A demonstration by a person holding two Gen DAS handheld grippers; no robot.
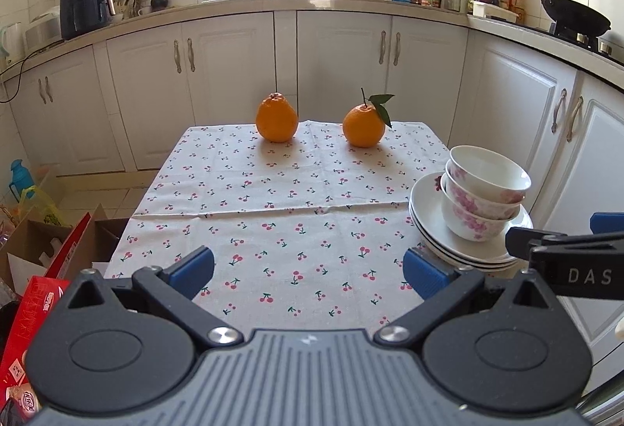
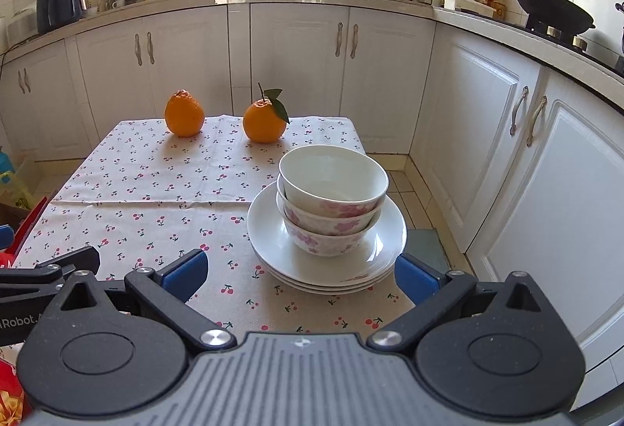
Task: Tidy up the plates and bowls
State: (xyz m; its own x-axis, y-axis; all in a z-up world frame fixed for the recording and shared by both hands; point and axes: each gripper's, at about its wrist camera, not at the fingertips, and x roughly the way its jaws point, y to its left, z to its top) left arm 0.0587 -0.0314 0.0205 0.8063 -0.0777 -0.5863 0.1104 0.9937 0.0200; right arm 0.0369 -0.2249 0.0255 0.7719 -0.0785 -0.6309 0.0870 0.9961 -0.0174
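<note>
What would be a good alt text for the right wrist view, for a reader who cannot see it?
Three stacked bowls sit on a pile of white plates near the right edge of a table with a cherry-print cloth, just ahead of the open, empty right claw. Two oranges stand at the far end, with white kitchen cabinets behind.

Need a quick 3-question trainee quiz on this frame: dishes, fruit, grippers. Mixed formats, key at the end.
1. How many bowls are nested on the stack of plates?
2. True or false: the right gripper is shut on a plate.
3. Which orange has a leaf: A) the left orange B) the right orange C) both?

Key:
1. Three, on a stack that looks like three white plates.
2. False. Its jaws are open and hold nothing; the left gripper is open too.
3. B. Both oranges sit at the far edge of the cherry-print tablecloth.
</note>
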